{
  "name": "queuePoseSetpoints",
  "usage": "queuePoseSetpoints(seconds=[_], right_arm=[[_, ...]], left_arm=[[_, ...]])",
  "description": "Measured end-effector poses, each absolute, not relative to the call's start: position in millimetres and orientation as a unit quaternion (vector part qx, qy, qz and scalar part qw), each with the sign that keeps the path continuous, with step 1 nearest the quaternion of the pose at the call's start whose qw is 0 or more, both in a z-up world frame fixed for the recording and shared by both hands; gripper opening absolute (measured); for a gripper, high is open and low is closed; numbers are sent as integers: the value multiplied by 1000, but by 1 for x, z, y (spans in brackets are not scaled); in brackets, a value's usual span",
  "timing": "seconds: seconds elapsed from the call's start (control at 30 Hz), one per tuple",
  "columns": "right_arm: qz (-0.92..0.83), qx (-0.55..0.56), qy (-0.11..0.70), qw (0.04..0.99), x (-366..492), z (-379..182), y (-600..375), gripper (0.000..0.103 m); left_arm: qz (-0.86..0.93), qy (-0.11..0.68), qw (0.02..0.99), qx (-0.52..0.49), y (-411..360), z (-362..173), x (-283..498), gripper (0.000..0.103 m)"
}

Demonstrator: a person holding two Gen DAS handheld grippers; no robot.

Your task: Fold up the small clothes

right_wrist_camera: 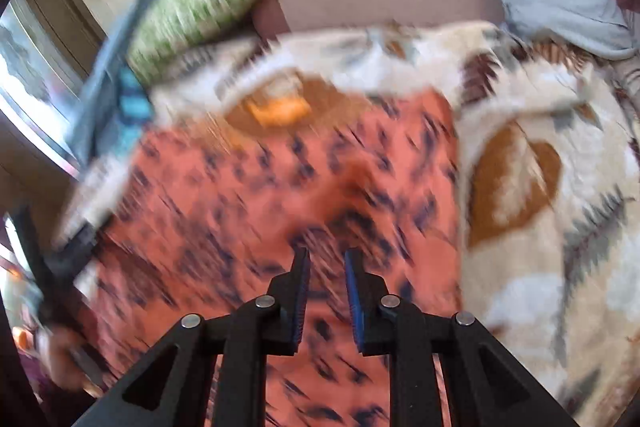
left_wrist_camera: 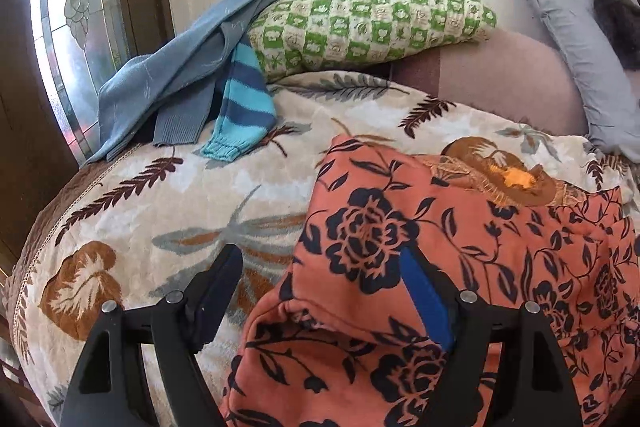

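An orange garment with dark blue flowers point(left_wrist_camera: 420, 267) lies on the leaf-patterned bedspread point(left_wrist_camera: 168, 211). My left gripper point(left_wrist_camera: 320, 259) is open wide, its jaws either side of the garment's left edge, with a folded hem below them. In the blurred right wrist view the same garment point(right_wrist_camera: 248, 195) fills the middle. My right gripper point(right_wrist_camera: 327, 263) hovers over it with a narrow gap between its jaws and nothing held. The left gripper shows as a dark blurred shape at the left edge point(right_wrist_camera: 60, 267).
A grey-blue sweater point(left_wrist_camera: 168, 79) and a blue striped sleeve point(left_wrist_camera: 244, 107) lie at the back left. A green checked pillow point(left_wrist_camera: 372, 23), a pink bolster point(left_wrist_camera: 504, 79) and a grey pillow point(left_wrist_camera: 580, 67) line the wall. The bed edge runs along the left.
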State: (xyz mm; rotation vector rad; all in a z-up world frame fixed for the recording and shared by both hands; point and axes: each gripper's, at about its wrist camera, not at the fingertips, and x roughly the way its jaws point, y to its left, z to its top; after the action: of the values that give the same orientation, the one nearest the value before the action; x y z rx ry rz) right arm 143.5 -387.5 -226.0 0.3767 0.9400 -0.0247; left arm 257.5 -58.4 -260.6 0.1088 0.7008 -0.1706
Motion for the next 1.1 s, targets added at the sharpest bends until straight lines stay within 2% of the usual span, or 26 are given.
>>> queuePoseSetpoints(seconds=[0.03, 0.07, 0.27, 0.33, 0.53, 0.67, 0.73, 0.87, 1.0, 1.1], right_arm=[[-4, 177, 452, 874, 153, -230, -383, 35], [3, 177, 463, 869, 165, -237, -379, 36], [-13, 182, 504, 844, 203, -302, -379, 35], [-24, 189, 483, 855, 207, -298, -388, 32], [-57, 195, 455, 867, 219, -299, -416, 30], [-60, 216, 435, 872, 208, -283, -427, 30], [-37, 227, 428, 874, 196, -273, -425, 34], [-33, 172, 496, 851, 178, -298, -401, 33], [-38, 184, 484, 855, 141, -287, -403, 33], [-11, 197, 441, 876, 92, -272, -406, 33]], left_arm=[[-91, 343, 933, 59, -64, -262, 258, 82], [-96, 348, 930, 67, -69, -266, 261, 82], [-52, 419, 903, 84, -72, -298, 292, 83], [-40, 432, 899, 55, -61, -302, 300, 87], [-19, 434, 900, 42, -54, -302, 307, 89], [-15, 431, 901, 50, -52, -298, 303, 89], [-11, 426, 903, 45, -49, -296, 299, 89], [-8, 414, 907, 82, -48, -299, 280, 89], [-11, 413, 907, 86, -36, -289, 244, 89], [9, 413, 905, 97, -18, -285, 215, 89]])
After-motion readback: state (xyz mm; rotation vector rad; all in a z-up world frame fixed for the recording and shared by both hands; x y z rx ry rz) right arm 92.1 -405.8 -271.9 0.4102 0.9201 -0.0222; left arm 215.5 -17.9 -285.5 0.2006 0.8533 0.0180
